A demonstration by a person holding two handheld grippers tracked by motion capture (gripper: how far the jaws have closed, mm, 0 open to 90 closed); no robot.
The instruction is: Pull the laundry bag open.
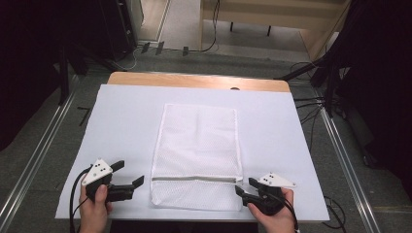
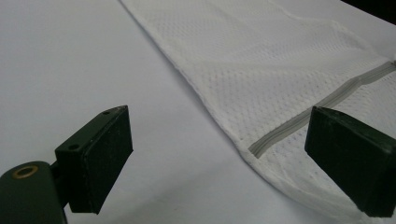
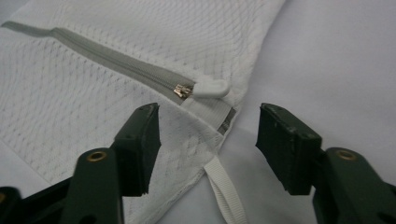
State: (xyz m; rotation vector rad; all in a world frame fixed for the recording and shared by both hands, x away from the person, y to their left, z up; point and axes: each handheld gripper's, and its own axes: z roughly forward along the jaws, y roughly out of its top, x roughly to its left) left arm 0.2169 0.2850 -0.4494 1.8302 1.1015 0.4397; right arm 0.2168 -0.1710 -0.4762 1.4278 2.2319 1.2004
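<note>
The bench [image 1: 121,126] is covered by a white sheet, and a white mesh laundry bag [image 1: 197,145] is laid flat at its middle. The left tool [image 1: 127,174] is held spread by the bag's left edge. The right tool [image 1: 244,187] is spread beside the zipper pull [image 3: 210,87], nothing gripped.
</note>
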